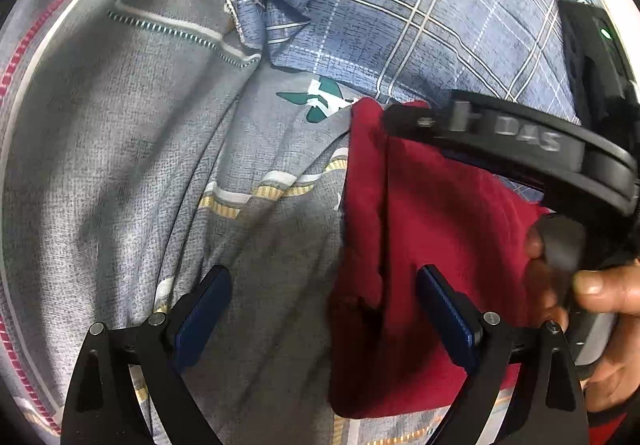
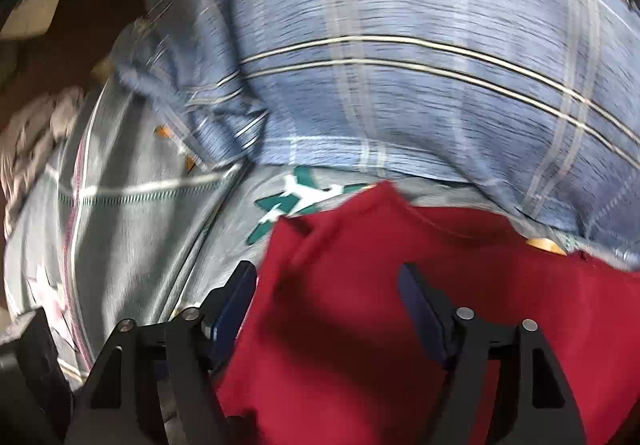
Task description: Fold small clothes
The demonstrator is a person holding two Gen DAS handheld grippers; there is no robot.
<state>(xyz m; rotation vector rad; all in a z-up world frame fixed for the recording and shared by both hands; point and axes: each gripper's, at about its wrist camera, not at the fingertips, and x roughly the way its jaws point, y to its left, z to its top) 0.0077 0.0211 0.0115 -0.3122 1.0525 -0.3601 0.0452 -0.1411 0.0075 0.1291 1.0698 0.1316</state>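
Grey patterned bedsheet (image 1: 120,165) underneath; red garment (image 1: 432,245), blue plaid cloth (image 1: 400,5) on it.

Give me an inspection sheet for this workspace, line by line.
Surface: grey patterned bedsheet with stripes and a teal motif, wrinkled.
Job's things: dark red cloth garment, partly folded, flat on the sheet.
Clutter: blue plaid fabric, crumpled, behind the garment.
Grippers: left gripper open, straddling the garment's left edge; right gripper open above the garment, blurred.
Cables: nothing seen.
Surroundings: pale bundled fabric at the sheet's edge; dark brown area beyond, unclear.
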